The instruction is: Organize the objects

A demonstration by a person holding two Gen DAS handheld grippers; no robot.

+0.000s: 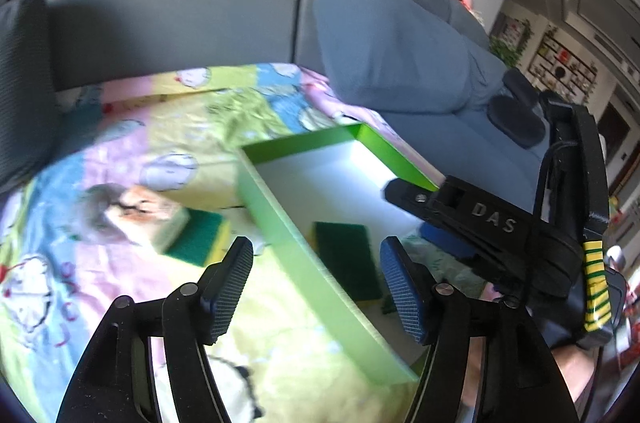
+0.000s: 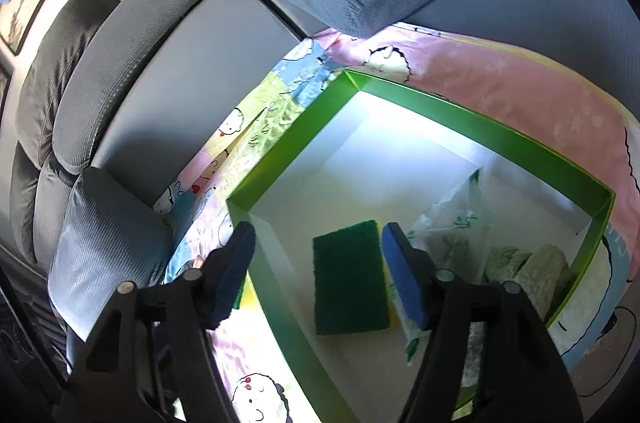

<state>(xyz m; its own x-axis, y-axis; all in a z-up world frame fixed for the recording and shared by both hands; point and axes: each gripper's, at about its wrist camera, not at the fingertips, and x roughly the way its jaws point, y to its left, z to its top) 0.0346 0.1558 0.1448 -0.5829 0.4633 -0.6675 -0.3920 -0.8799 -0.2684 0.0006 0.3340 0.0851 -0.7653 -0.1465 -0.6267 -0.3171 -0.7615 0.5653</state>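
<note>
A: Left gripper (image 1: 316,283): jaws spread wide, nothing between the pads. It hangs over the near wall of the green box (image 1: 316,265).

B: Right gripper (image 2: 318,273): also apart, empty. From its own camera it hovers above the box interior; in the left view its black body reaches in from the right over the far rim.

A: Contents of the box?

B: A scouring sponge (image 2: 348,287), dark green face up, yellow edge showing, lies flat on the white floor. Just beside it a clear plastic bag with green print (image 2: 452,223), and pale green cloths (image 2: 524,263) bunched in the right corner.

A: Outside the box, left view: a second green-and-yellow sponge (image 1: 200,235) on the cartoon-print blanket (image 1: 120,151), with a blurred small box with a cat picture (image 1: 140,219) touching it, partly on top. Can't resolve more.

B: The blanket covers a grey sofa (image 2: 140,71). Cushions behind, and a blue-grey pillow (image 1: 392,51) near the box's far corner.
</note>
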